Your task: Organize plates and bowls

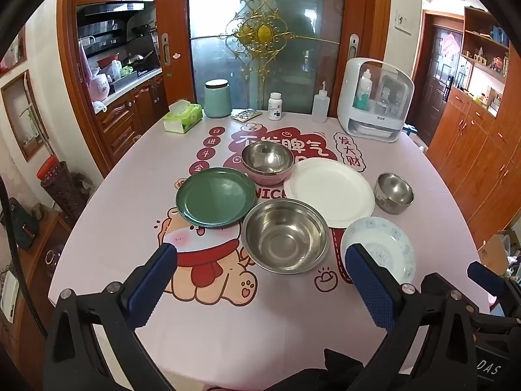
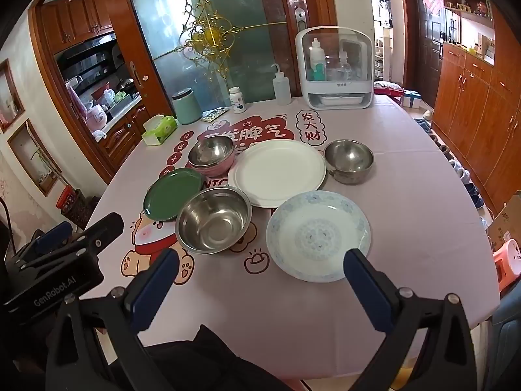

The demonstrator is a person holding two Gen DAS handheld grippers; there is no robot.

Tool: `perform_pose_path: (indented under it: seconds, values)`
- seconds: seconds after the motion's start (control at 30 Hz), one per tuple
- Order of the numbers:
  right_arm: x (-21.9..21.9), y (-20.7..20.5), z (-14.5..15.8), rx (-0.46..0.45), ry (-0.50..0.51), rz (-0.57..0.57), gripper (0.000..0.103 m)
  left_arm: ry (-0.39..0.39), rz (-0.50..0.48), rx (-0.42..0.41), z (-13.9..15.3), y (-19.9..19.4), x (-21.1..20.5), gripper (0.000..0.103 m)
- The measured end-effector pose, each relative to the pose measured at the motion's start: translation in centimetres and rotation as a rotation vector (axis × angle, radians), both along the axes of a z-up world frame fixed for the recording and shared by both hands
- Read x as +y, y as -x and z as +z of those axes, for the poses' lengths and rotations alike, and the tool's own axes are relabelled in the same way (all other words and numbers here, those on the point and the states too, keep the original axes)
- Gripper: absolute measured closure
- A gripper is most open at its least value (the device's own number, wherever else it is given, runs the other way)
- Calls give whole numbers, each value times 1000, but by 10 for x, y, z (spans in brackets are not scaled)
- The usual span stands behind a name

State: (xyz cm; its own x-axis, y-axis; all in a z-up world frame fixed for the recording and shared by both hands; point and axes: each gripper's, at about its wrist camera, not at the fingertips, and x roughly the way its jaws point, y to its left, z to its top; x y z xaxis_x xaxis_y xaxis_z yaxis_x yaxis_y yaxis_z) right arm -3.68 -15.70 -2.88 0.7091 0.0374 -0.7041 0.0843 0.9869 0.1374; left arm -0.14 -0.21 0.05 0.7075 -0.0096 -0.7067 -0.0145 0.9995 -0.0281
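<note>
Blue-padded fingers of the left gripper (image 1: 260, 280) stand wide apart, holding and touching nothing, above the pink tablecloth (image 1: 123, 228) near the table's front edge. Both jaws of the right gripper (image 2: 260, 288) are spread just as wide and empty, beside it. Ahead lie the large steel bowl (image 1: 285, 240), green plate (image 1: 215, 197), white plate (image 1: 329, 191), patterned plate (image 2: 317, 234), small steel bowl (image 1: 393, 192) and pink-sided bowl (image 1: 267, 163), clustered mid-table. Bare cloth lies between the dishes and the front edge.
</note>
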Motion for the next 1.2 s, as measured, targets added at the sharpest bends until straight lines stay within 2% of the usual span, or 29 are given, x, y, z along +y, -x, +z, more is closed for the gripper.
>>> perform_pose_path:
  seconds: [1.2]
  values:
    - [-5,-2,-1,4,-8,1,2,2,-5,12,-5,-9,-5,1]
